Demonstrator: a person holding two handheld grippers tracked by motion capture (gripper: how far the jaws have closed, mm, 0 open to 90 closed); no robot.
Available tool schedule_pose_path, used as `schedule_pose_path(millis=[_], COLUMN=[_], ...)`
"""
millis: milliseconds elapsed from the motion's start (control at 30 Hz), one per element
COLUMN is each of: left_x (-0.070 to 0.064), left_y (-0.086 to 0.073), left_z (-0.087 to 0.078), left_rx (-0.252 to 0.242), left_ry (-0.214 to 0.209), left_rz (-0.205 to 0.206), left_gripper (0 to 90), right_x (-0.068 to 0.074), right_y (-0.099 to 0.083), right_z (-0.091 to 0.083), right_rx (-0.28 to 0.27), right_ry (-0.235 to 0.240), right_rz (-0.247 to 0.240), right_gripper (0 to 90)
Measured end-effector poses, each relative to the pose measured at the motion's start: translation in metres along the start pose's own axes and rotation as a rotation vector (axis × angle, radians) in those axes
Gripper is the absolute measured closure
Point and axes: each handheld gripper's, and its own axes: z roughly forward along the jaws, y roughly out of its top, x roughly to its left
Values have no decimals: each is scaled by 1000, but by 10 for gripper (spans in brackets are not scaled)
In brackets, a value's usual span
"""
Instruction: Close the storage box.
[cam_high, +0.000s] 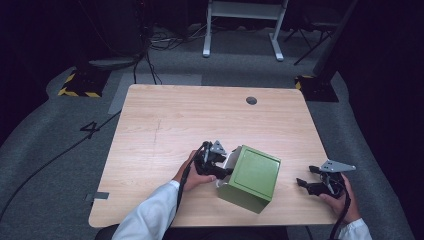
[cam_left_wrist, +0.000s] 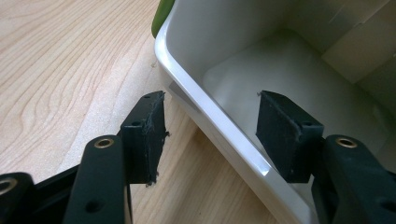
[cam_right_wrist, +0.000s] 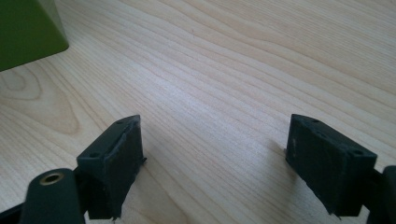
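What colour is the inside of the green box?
White; the box interior shows best in the left gripper view.

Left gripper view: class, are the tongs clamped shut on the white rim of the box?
No. The left tongs stand open, straddling the box's white rim, one pad on each side.

Box and two grippers along the table's near edge.
Box (cam_high: 250, 179) lies tipped near the near edge of the table (cam_high: 200, 115), right of centre; left gripper (cam_high: 216, 167) straddles its left rim; right gripper (cam_high: 311, 184) rests apart, by the near right corner.
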Motion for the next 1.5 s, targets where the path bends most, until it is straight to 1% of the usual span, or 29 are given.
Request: schedule_pose_path(millis=[67,233,367,400,433,567,600,633,667,700,733,767,800,900,933,967,1000,1033,1100,1133,1200,1300,1333,1367,1400,1433,1467,1500], left_x=[0,3,3,3,4,5,6,6,5,5,5,6,6,8,8,9,10,10,12,14,15,18,19,19,19,19,19,19], left_y=[1,2,2,2,2,2,2,2,2,2,2,1,1,-1,-1,-2,-3,-3,-5,-6,-9,-12,-14,-18,-19,-19,-22,-23], left_z=[-2,-9,-17,-17,-21,-27,-31,-31,-33,-35,-36,-38,-38,-44,-44,-47,-49,-49,-53,-55,-59,-64,-66,-70,-71,-71,-73,-74], left_rx=[4,-17,-27,-27,-37,-52,-57,-57,-57,-53,-50,-45,-45,-43,-43,-42,-47,-47,-39,-38,-38,-39,-38,-27,-15,-15,-10,-9], left_ry=[3,13,38,38,51,63,73,73,82,101,107,123,123,156,156,182,191,191,210,205,213,217,222,226,246,246,262,266], left_rz=[16,16,41,41,42,39,57,57,62,73,78,84,84,76,76,80,80,80,81,82,95,95,101,136,146,146,152,152], left_gripper=[406,389,375,369,359,344,337,337,337,332,327,320,307,274,256,243,235,227,217,211,201,193,182,169,172,174,174,174], right_x=[0,0,0,0,0,0,0,0,0,0,0,0,0,0,0,0,0,0,0,0,0,0,0,0,0,0,0,0], right_y=[0,0,0,0,0,0,0,0,0,0,0,0,0,0,0,0,0,0,0,0,0,0,0,0,0,0,0,0], right_z=[0,0,0,0,0,0,0,0,0,0,0,0,0,0,0,0,0,0,0,0,0,0,0,0,0,0,0,0], right_rx=[-1,-1,-1,-1,-1,-1,-2,-1,-1,-1,-1,-1,-1,-1,-1,-1,-1,-1,-1,-1,-1,-1,-1,-1,-1,-1,-1,0], right_ry=[-1,-1,-3,-3,-3,-2,-2,-2,-2,-2,-2,-2,-1,-2,-2,-1,-1,-1,-2,-2,-2,1,1,1,1,1,0,0], right_rz=[-3,-2,-4,-4,-4,-6,-5,-5,-5,-5,-5,-5,-3,-6,-6,-4,-3,-3,-5,-5,-5,-1,-2,-2,-3,-3,-3,-3], right_gripper=[186,186,187,187,187,188,189,189,189,189,189,188,189,188,188,189,189,189,189,188,188,188,188,189,188,188,188,188])
